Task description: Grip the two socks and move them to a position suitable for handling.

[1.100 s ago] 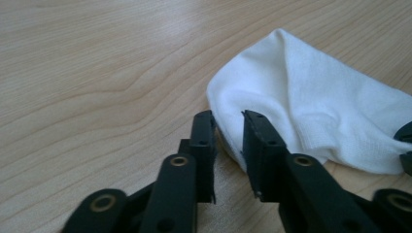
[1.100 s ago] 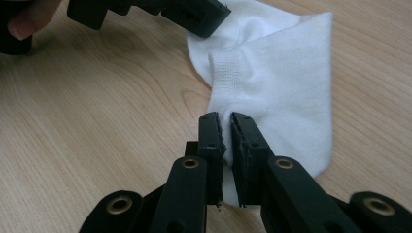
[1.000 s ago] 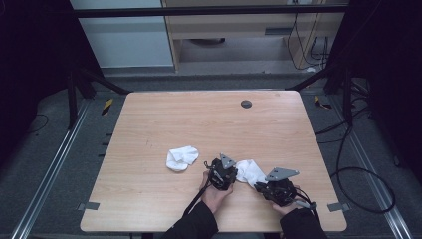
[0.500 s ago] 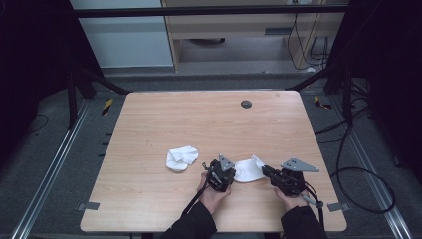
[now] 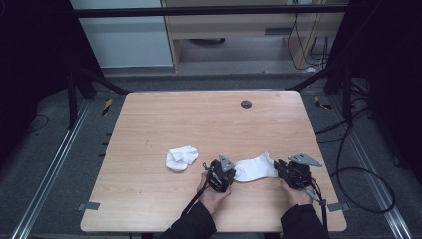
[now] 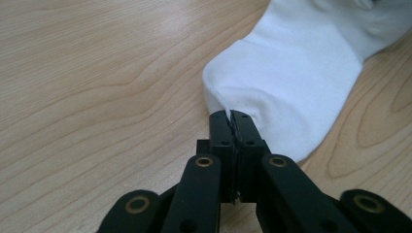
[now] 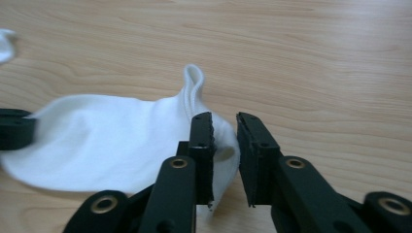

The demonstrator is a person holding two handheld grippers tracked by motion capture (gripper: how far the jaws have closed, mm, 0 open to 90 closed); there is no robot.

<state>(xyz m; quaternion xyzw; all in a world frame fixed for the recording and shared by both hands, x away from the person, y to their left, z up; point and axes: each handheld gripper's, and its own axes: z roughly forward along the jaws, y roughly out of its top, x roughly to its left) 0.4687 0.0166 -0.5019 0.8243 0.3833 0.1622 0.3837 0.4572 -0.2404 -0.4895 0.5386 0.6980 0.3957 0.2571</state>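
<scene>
While the person is working at the near edge of the wooden table (image 5: 149, 124) in the high view, the flat white sock (image 5: 255, 167) is lying stretched between the left gripper (image 5: 226, 175) and the right gripper (image 5: 284, 169); a second, crumpled sock (image 5: 181, 158) is sitting apart to the left, not yet handled. Looking along the left gripper (image 6: 232, 116) in its own view, its jaws are clenching tight on the hem of the sock (image 6: 301, 73), which is fanning out flat across the wood beyond. Turning to the right gripper view, the right gripper (image 7: 224, 127) is standing parted, its jaws having just been opening; the sock's end (image 7: 121, 141) is lying at and under the left-hand jaw with a small upright fold behind it, and no cloth is being pinched. By my judgement the spreading of this sock is about done, the right end being let go; the left hold and the other sock are remaining.
</scene>
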